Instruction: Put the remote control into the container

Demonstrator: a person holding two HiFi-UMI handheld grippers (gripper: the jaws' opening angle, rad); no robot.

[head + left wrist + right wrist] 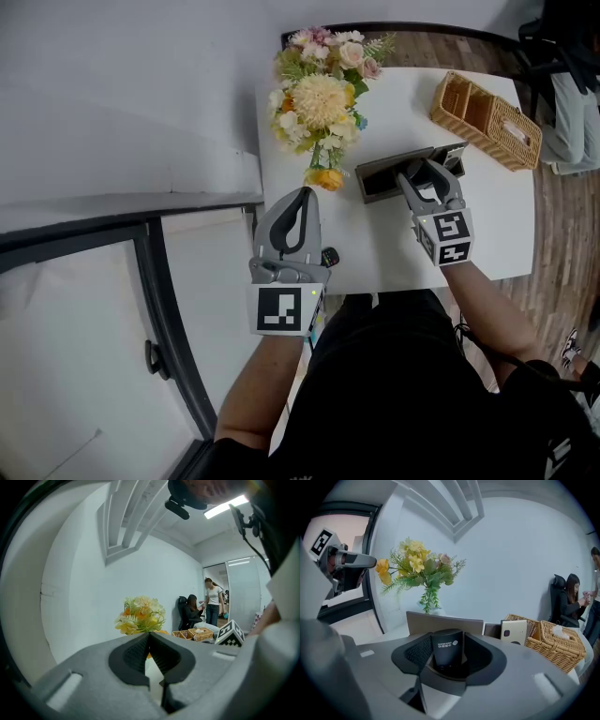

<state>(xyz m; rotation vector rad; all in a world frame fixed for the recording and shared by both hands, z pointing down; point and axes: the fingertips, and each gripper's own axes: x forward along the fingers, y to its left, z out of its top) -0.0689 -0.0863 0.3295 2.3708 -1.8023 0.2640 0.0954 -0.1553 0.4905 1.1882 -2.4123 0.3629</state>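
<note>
Centrally in the right gripper view, the remote control point(447, 649) is seen between the jaws of the right gripper point(446, 638). It is a black body with small white print near its far end. The jaws are spread wide, and the remote fills the gap between their tips; no space can be made out between its sides and the pads, so it is taken as gripped.

Just behind the remote, the brown-grey wall of the container point(440, 623) is seen across the middle of that frame. Whether the remote's far end is already inside the container cannot be told. To the right of that wall, a cream-coloured flat device point(514, 631) is stood upright, and further right the wicker basket point(555, 644) is seen.

In the head view, the right gripper is placed over the right half of the container, at the centre of the white bench point(375, 244). The flowers point(323, 98) are set toward the upper middle of the frame, at the bench's left edge, and the wicker basket is found at the upper right, well apart from the container.

The left gripper point(150, 635) is held at the lower left of the bench, near its edge. Its jaws are brought together at the tips, and nothing is carried between them.

Two people are seen far in the background of both gripper views.
</note>
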